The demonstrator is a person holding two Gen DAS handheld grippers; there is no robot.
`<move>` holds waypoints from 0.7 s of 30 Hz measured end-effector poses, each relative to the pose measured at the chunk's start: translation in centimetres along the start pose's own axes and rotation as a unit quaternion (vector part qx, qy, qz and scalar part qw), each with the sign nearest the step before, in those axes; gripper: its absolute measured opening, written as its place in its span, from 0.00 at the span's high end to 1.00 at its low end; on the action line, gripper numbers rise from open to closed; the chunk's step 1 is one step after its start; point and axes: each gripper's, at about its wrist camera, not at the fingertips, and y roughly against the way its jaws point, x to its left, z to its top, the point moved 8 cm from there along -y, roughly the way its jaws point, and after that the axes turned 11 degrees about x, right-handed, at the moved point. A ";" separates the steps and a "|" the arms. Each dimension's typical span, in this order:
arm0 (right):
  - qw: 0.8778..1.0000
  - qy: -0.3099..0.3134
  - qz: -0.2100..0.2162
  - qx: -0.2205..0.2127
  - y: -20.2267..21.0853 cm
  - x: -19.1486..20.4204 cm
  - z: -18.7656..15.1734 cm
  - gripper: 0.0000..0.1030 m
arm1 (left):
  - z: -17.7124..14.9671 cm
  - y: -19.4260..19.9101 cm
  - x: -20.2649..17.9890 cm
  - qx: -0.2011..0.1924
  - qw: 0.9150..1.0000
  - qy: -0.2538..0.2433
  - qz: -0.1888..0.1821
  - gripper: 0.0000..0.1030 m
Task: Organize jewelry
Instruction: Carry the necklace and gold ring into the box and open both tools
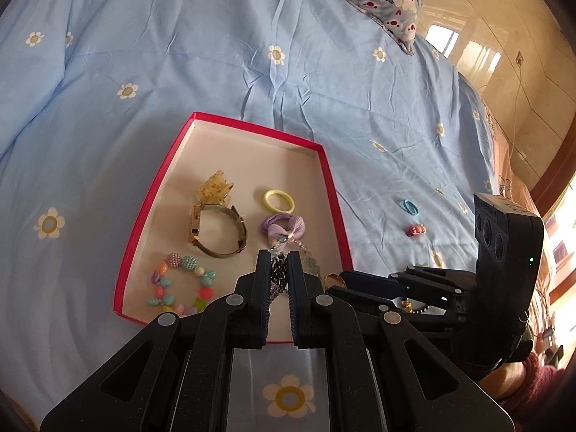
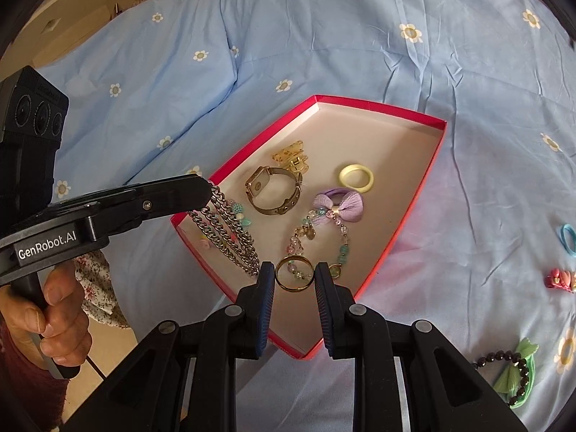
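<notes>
Right wrist view shows the blue flowered bedspread (image 2: 324, 36) as the work surface, and on it the red box (image 2: 437, 151), set open-side up so pieces can be dropped straight in. Already lying on its floor are a watch (image 2: 273, 190), an amber hair claw (image 2: 291, 156), a yellow ring-shaped band (image 2: 356, 178), a lilac bow tie (image 2: 336, 203), a clear beaded bracelet (image 2: 316, 244) and, in the left wrist view, a bright bead bracelet (image 1: 180, 284). The left gripper (image 2: 207, 189) is clamped on a silver chain (image 2: 226, 237), which hangs from its tips down into the box's near corner, probably so it settles in without tangling the rest. The right gripper (image 2: 294, 277) holds a gold ring (image 2: 293, 273) between its jaws, which stand only as wide as the ring, just above the box floor. Still out on the bedspread, well apart from the box, lie a blue hair tie (image 2: 568, 239), a red clip (image 2: 561, 279) and a green bow with dark beads (image 2: 514, 370).
</notes>
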 end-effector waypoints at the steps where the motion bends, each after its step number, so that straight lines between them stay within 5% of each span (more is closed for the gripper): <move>1: 1.000 0.000 -0.002 0.002 -0.4 -0.1 0.1 0.78 | -0.1 -0.2 0.5 0.002 1.000 0.004 0.002 0.93; 21: 0.999 0.016 -0.033 0.036 -4.8 -0.4 0.9 0.77 | -2.3 -4.2 7.6 0.042 0.995 0.078 0.050 0.93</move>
